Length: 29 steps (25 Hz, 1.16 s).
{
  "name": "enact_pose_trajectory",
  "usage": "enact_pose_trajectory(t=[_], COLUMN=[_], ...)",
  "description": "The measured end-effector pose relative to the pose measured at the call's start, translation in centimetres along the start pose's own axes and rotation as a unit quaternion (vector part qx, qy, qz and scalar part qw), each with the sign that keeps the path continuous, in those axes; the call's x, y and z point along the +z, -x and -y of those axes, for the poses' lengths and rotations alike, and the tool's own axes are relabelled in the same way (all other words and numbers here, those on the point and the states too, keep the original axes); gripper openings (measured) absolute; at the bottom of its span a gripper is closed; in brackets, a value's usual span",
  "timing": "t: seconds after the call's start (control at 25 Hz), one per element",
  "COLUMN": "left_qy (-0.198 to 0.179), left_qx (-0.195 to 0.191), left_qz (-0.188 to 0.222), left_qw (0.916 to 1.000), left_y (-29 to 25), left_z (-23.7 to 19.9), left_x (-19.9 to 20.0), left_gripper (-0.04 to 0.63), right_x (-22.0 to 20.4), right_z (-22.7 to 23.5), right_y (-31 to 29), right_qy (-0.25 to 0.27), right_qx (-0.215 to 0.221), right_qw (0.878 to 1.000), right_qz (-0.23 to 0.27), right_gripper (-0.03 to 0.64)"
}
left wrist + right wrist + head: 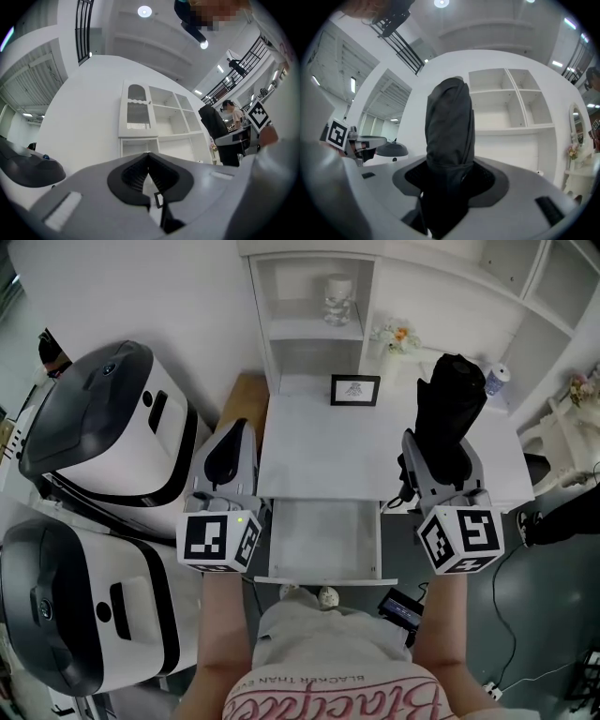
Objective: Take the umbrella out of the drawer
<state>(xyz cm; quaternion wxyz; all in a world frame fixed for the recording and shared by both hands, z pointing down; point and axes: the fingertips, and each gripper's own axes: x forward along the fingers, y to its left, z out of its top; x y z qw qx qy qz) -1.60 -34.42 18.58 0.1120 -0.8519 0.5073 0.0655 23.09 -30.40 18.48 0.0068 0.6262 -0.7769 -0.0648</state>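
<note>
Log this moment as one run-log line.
right tool: shut on black folded fabric umbrella | left tool: shut, empty | white desk drawer: open, looks empty

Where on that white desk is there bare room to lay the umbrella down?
The desktop is bare between the picture frame and the open drawer, whose inside is bare too. The right side is crowded: the right gripper holds the black umbrella upright there.

White desk (309, 460), drawer (323, 542) open; framed picture (355, 390) standing at back edge.
</note>
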Motion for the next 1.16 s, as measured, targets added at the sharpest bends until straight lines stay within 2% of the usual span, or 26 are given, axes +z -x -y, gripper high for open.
enact_pose_trajectory(t=[0.44, 1.16], left_qy=[-0.002, -0.007], left_qx=[0.006, 0.003], left_qz=[0.002, -0.001], left_qw=[1.0, 1.0], left_y=[0.1, 0.3], left_z=[0.0, 0.6], left_x=[0.4, 0.3], left_gripper=[0.009, 0.009], right_x=[-0.1, -0.3], right_z=[0.7, 1.5], right_y=[0.9, 1.6], right_qy=[0.011, 0.0], right_qx=[-0.009, -0.019], right_qw=[1.0, 1.0], right_qz=[0.006, 0.01], right_gripper=[0.238, 0.238])
